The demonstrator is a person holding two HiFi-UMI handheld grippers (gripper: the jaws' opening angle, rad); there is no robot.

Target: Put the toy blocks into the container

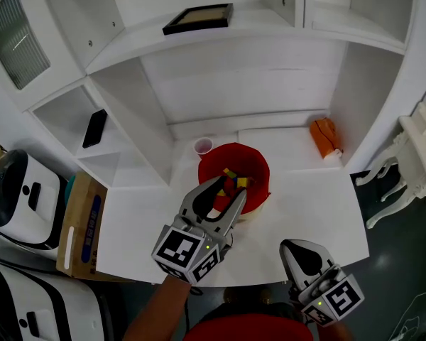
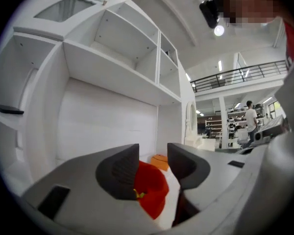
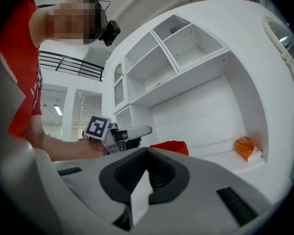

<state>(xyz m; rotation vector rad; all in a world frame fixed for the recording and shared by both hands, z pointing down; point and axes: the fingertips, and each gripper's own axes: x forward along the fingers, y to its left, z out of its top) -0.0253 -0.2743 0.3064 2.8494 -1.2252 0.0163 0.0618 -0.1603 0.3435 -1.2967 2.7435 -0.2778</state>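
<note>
A red container (image 1: 211,163) stands on the white table in the head view. Toy blocks (image 1: 236,180), yellow and red, lie inside it. My left gripper (image 1: 231,187) hangs over the container's near rim, open, with nothing between its fingers. The left gripper view looks past the open left gripper (image 2: 153,165) down at the container (image 2: 152,192). My right gripper (image 1: 298,251) is shut and empty by the table's front edge, right of the container. In the right gripper view, the shut right gripper (image 3: 148,153) faces the container (image 3: 172,146), with the left gripper (image 3: 139,130) above it.
A pink cup (image 1: 203,146) stands just behind the container. An orange object (image 1: 326,136) lies at the back right corner. Shelves rise behind the table, with a black frame (image 1: 199,18) and a black phone (image 1: 94,128). A cardboard box (image 1: 82,226) stands left of the table.
</note>
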